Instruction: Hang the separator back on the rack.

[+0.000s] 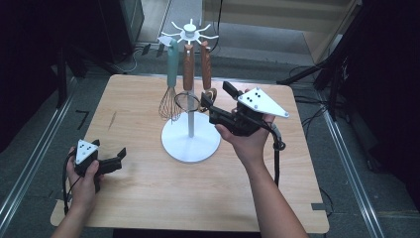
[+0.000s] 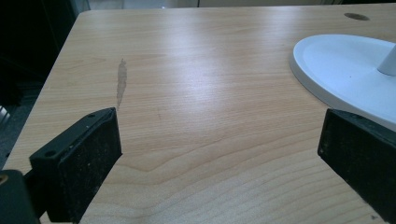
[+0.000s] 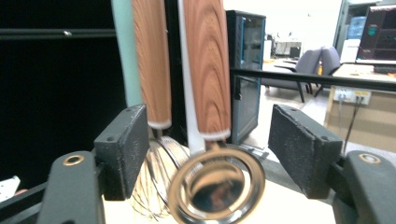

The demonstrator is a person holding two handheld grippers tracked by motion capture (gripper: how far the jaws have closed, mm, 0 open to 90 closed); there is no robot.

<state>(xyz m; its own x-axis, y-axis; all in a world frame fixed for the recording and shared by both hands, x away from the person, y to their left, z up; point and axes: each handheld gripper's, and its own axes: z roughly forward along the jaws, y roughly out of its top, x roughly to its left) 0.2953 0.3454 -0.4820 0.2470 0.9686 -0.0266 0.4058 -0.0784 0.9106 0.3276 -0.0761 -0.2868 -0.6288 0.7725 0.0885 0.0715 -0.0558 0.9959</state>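
Note:
A white utensil rack (image 1: pixel 189 33) stands on its round base (image 1: pixel 190 144) mid-table. From it hang a whisk with a teal handle (image 1: pixel 172 64) and two wooden-handled tools (image 1: pixel 188 62), (image 1: pixel 205 67). My right gripper (image 1: pixel 216 96) is held up at the rack's right side, open. In the right gripper view its jaws (image 3: pixel 210 135) stand on either side of a wooden handle (image 3: pixel 208 70) with a shiny metal ring (image 3: pixel 217 186) below it, and the pads are clear of it. My left gripper (image 1: pixel 109 148) rests open on the table at the front left, with bare wood between its jaws (image 2: pixel 219 140).
The rack's white base (image 2: pixel 345 70) lies to the right ahead of the left gripper. A dark smear (image 2: pixel 121 84) marks the wood at the left. Black stands and cables surround the table (image 1: pixel 148 198), and the wood in front of the rack is bare.

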